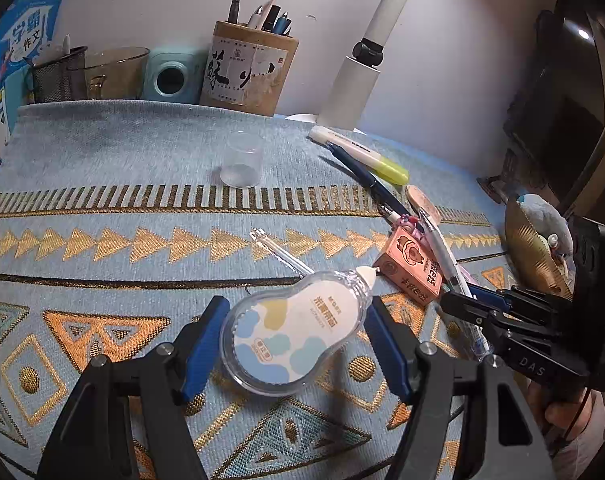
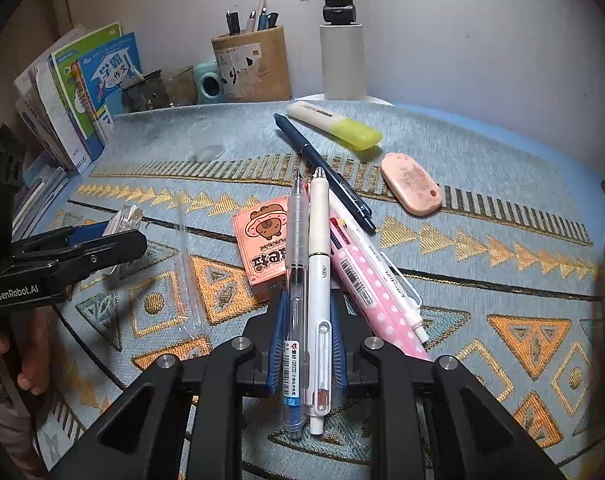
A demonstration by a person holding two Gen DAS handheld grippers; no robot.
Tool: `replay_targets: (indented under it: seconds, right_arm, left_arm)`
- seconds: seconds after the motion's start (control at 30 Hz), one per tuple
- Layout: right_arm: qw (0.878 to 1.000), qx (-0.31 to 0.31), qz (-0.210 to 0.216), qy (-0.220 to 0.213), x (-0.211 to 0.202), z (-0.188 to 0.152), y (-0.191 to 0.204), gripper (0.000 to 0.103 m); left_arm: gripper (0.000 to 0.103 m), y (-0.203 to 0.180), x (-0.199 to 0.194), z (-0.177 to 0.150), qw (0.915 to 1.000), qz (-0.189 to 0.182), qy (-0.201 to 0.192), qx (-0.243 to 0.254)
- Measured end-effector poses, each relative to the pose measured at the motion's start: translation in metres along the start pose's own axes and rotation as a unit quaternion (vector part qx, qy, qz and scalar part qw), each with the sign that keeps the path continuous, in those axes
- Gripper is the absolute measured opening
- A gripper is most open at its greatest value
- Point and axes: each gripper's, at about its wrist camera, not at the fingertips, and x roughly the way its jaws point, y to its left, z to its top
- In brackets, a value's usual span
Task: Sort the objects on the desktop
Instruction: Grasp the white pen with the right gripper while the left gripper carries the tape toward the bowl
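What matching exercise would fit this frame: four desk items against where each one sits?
Items:
1. correction tape
2. two pens
3. highlighter
4. clear cup

Places:
A. gripped in the right tool
B. standing alone on the cloth
C. between the open fingers of the left tool
D. lying beside a dark blue pen

Pairs: 1-C, 2-A, 3-D, 4-B

Hidden, cropped or unclear parts of the desk

Near the table's right edge, long pink polka-dot pen case [image 2: 376, 300] partly covered by pens and by the right gripper's black frame; orange cartoon-printed box [image 2: 262, 240] half hidden behind the clear pen; stack of blue and green books [image 1: 18, 52] cropped at the left edge; small clear plastic cup [image 2: 204, 142] faint, barely readable in the right wrist view.
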Motion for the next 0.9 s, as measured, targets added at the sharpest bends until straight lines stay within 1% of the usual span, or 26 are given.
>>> replay_targets:
  seconds: [0.13,0.17,0.2,0.3,0.37,0.47,0.6,0.63,0.73,0.8,0.83,0.9]
  right_arm:
    - [0.999,0.036,0.034,-0.01,-0.018,-0.004,-0.005,0.021]
    - [0.998,0.043,0.038,-0.016,-0.025,-0.006,-0.006,0.018]
    - [0.998,0.047,0.036,-0.022,-0.032,-0.008,-0.006,0.01]
    - [0.997,0.057,0.037,-0.034,-0.05,-0.015,-0.006,0.011]
    - [0.998,0.055,0.021,-0.028,-0.052,-0.021,-0.006,0.011]
    - [0.997,0.067,0.028,-0.012,-0.045,-0.03,-0.012,0.011]
    - [0.999,0.049,-0.001,0.017,-0.026,-0.033,-0.007,0.011]
    - [0.999,0.041,-0.01,0.01,-0.025,-0.032,-0.004,0.012]
    - [0.999,0.0,-0.051,0.006,-0.019,-0.028,0.008,0.012]
    - [0.997,-0.016,-0.07,0.004,-0.017,-0.028,0.015,0.012]
    - [0.997,-0.017,-0.072,0.005,-0.018,-0.029,0.015,0.012]
    - [0.999,-0.004,-0.052,0.009,-0.022,-0.03,0.011,0.011]
  left_arm:
    - [0.066,-0.001,-0.001,0.0,1.0,0.001,-0.002,0.002]
    - [0.066,-0.001,-0.001,0.0,1.0,0.001,-0.003,0.001]
    - [0.066,-0.001,-0.002,0.001,1.0,0.0,-0.004,0.001]
    - [0.066,-0.003,-0.002,0.0,1.0,0.002,-0.005,0.005]
    - [0.066,-0.007,-0.002,0.001,0.9999,0.002,-0.004,0.012]
    - [0.066,-0.013,-0.002,-0.001,0.9997,0.003,-0.005,0.024]
    - [0.066,-0.013,-0.001,-0.001,0.9997,0.004,-0.006,0.025]
    - [0.066,-0.012,-0.001,-0.001,0.9997,0.003,-0.006,0.022]
    - [0.066,-0.01,-0.001,0.0,0.9998,0.002,-0.007,0.017]
    - [0.066,-0.01,-0.001,-0.001,0.9998,0.004,-0.007,0.018]
    - [0.066,-0.011,0.0,-0.001,0.9998,0.006,-0.007,0.02]
    - [0.066,-0.013,-0.001,-0.001,0.9997,0.007,-0.009,0.024]
